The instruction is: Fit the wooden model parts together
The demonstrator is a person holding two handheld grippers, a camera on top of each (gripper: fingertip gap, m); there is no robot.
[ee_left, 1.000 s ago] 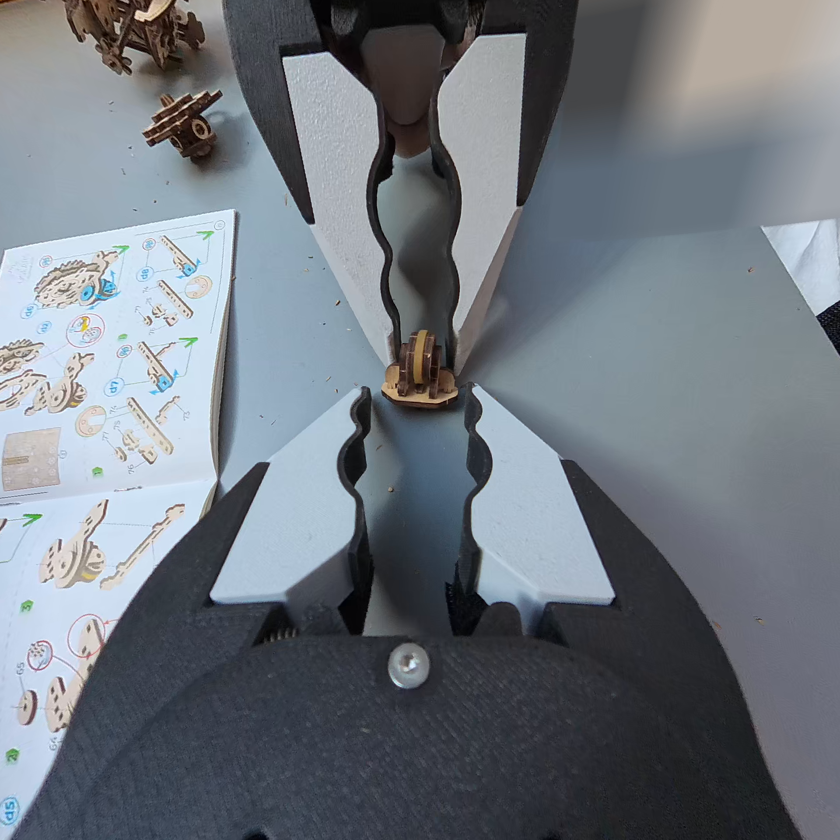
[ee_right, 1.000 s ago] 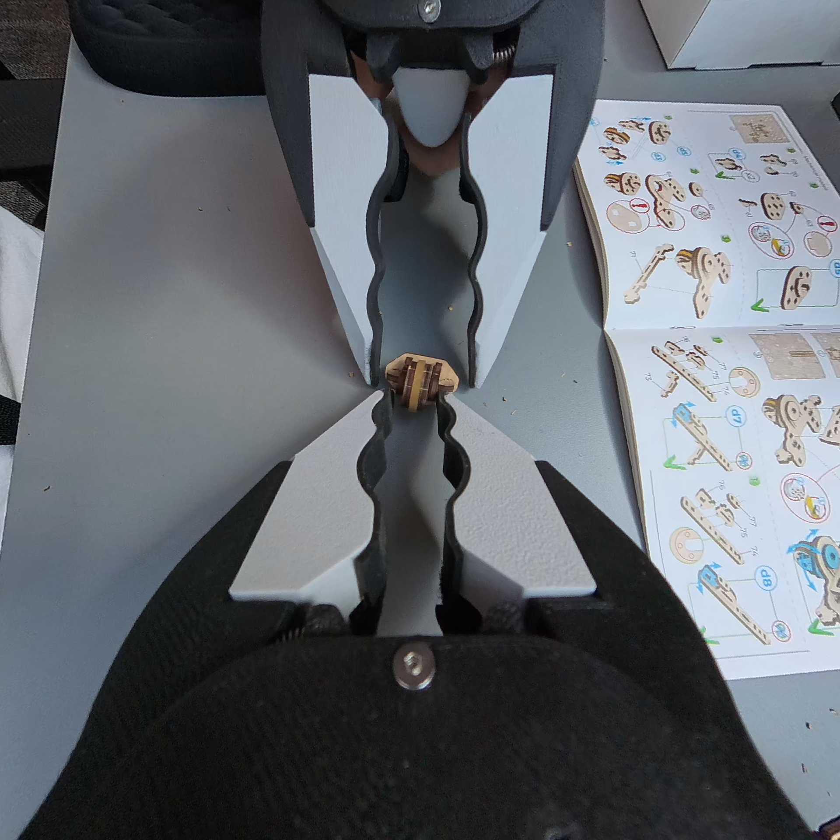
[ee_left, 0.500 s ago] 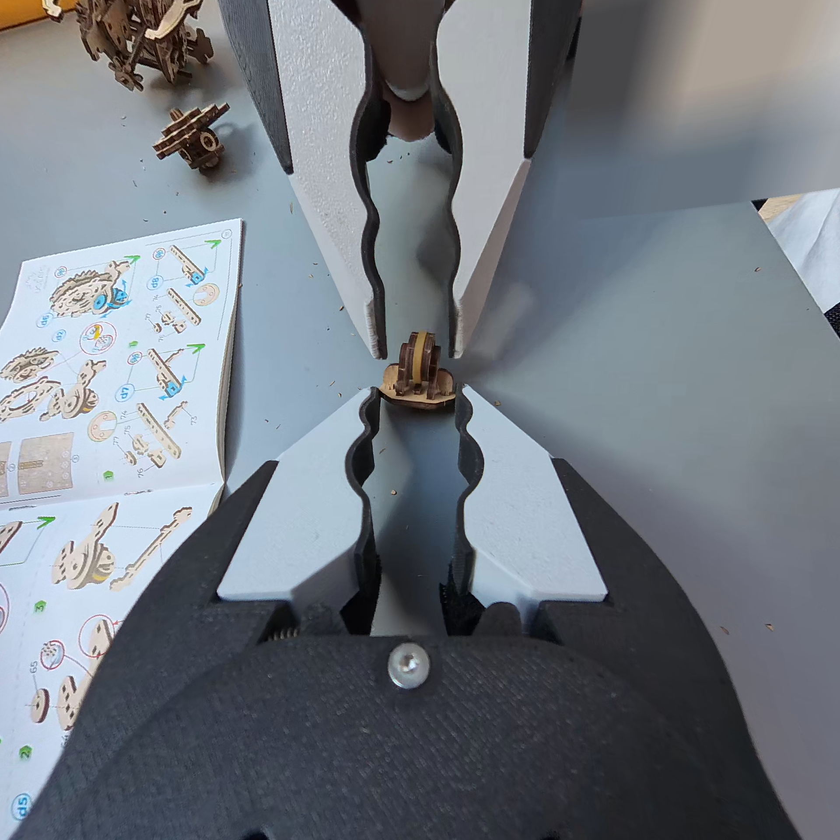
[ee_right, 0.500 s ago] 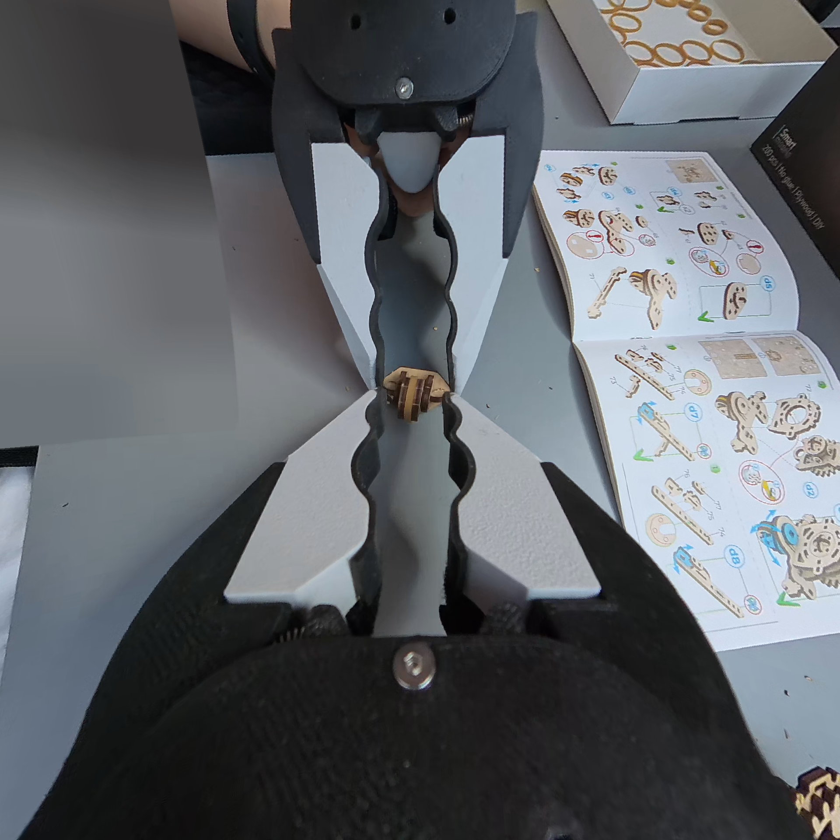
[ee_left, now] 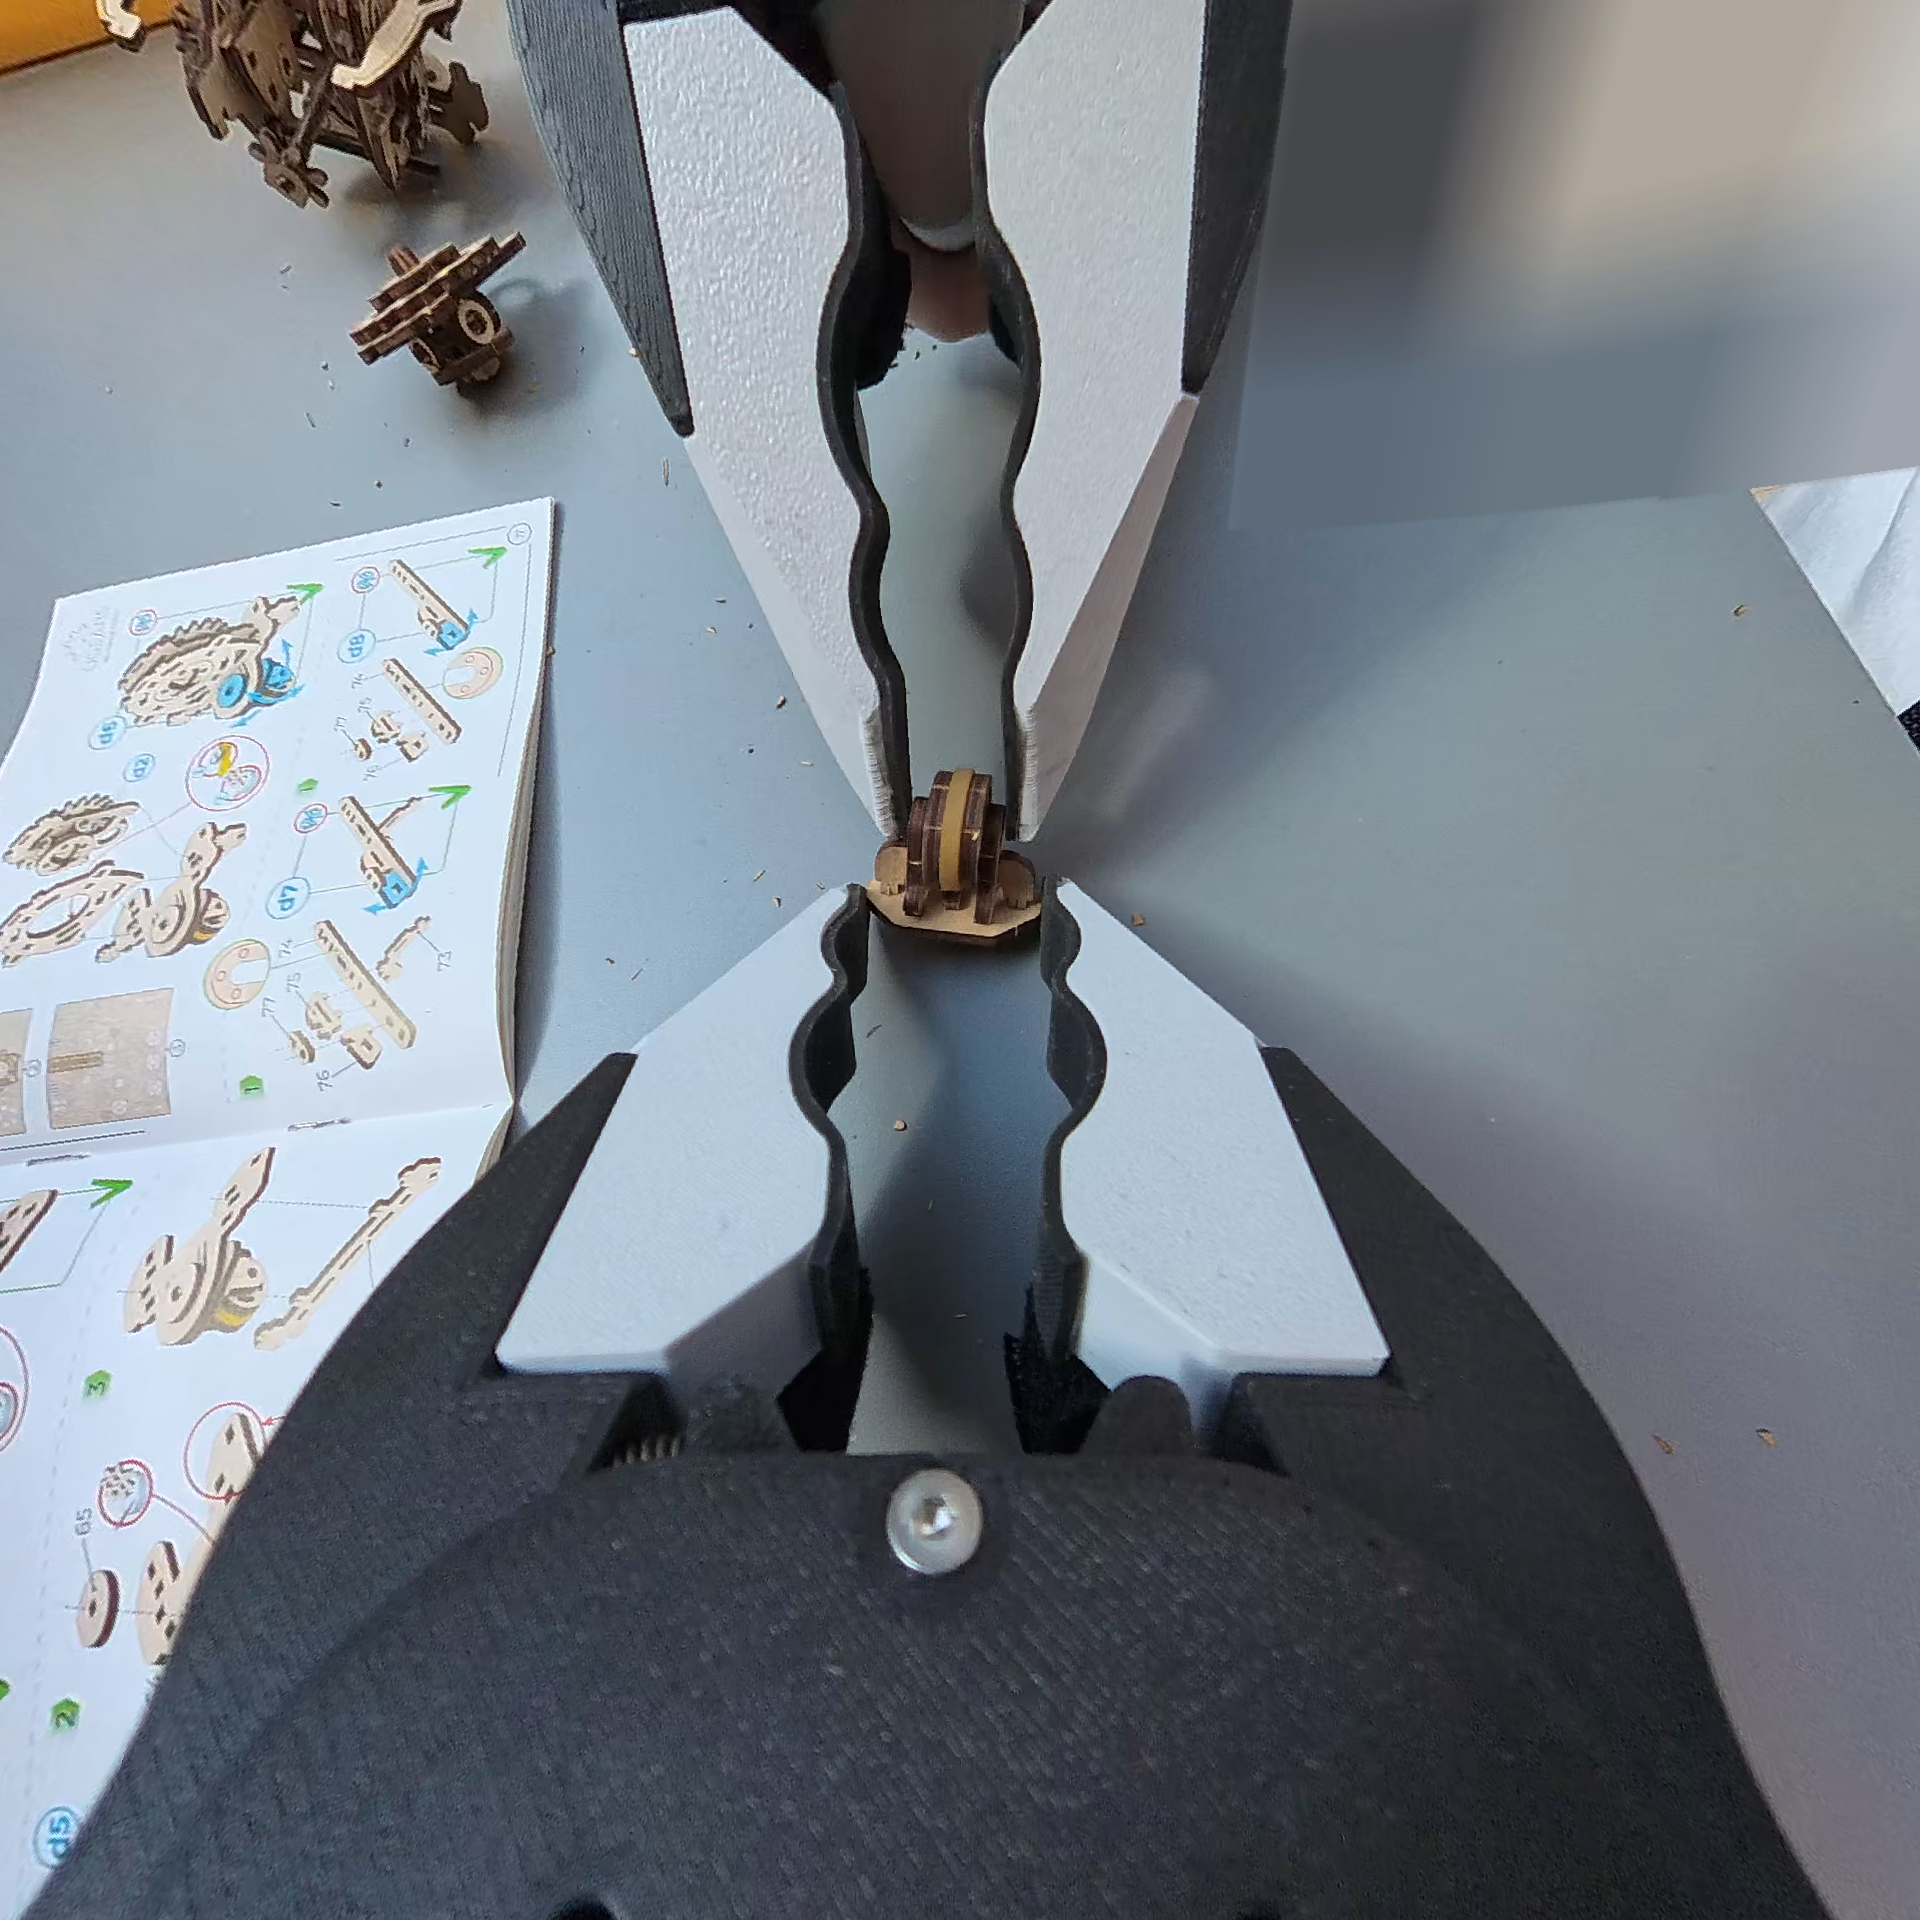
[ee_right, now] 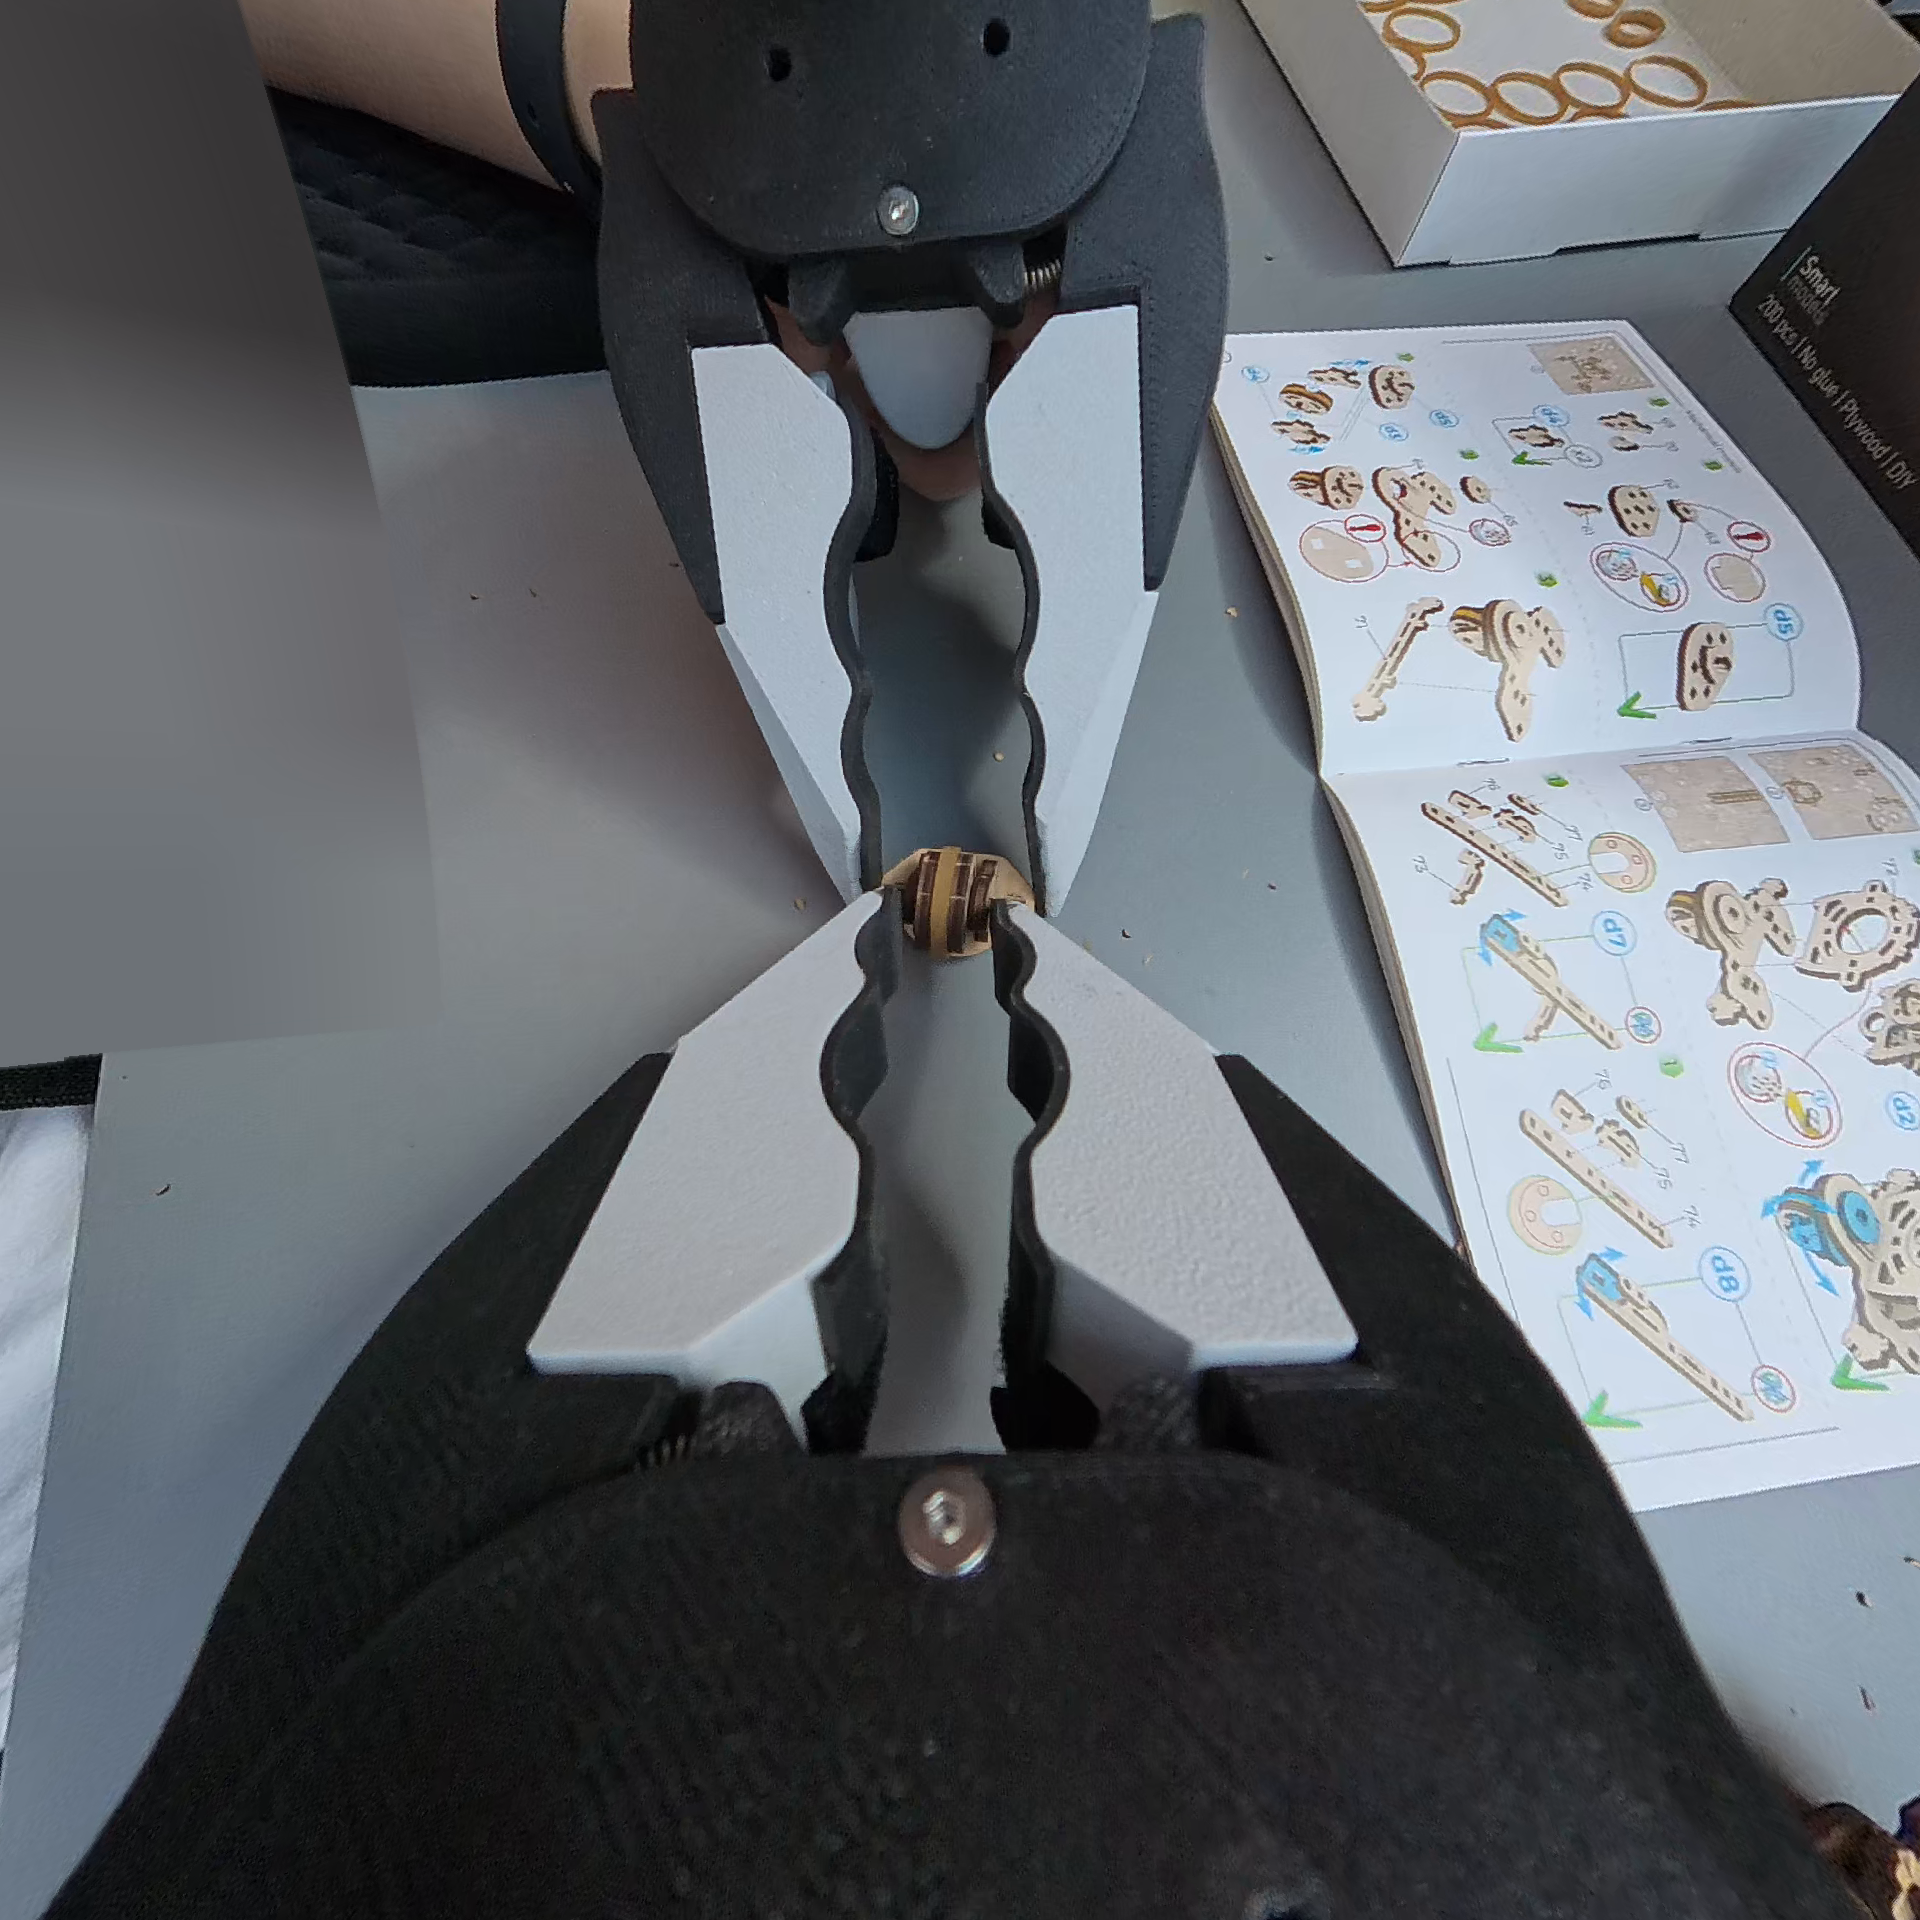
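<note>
A small wooden assembly (ee_left: 940,852), a pale flat plate with dark ribs and a pale wheel standing on it, hangs above the grey table (ee_left: 1455,935) between my two grippers, which face each other tip to tip. My left gripper (ee_left: 951,914) is shut on the edges of the flat plate. My right gripper (ee_left: 954,821) comes in from the far side, shut on the ribs beside the wheel. In the right wrist view my right gripper (ee_right: 943,920) pinches the wheel part (ee_right: 940,904), and my left gripper (ee_right: 951,881) holds the plate behind it.
An open instruction booklet (ee_left: 260,831) lies on the table; it also shows in the right wrist view (ee_right: 1610,831). A small wooden sub-assembly (ee_left: 442,312) and a larger wooden model (ee_left: 322,94) lie beyond it. A white box of wooden rings (ee_right: 1558,114), a black box (ee_right: 1849,364) and a person's forearm (ee_right: 416,94) are also in view. The tips of both grippers are at nearly the same place.
My left gripper has closed from wider open onto the plate. My right gripper loosened around the wheel, then shut on it again. Both views have tilted, so more of the far table shows.
</note>
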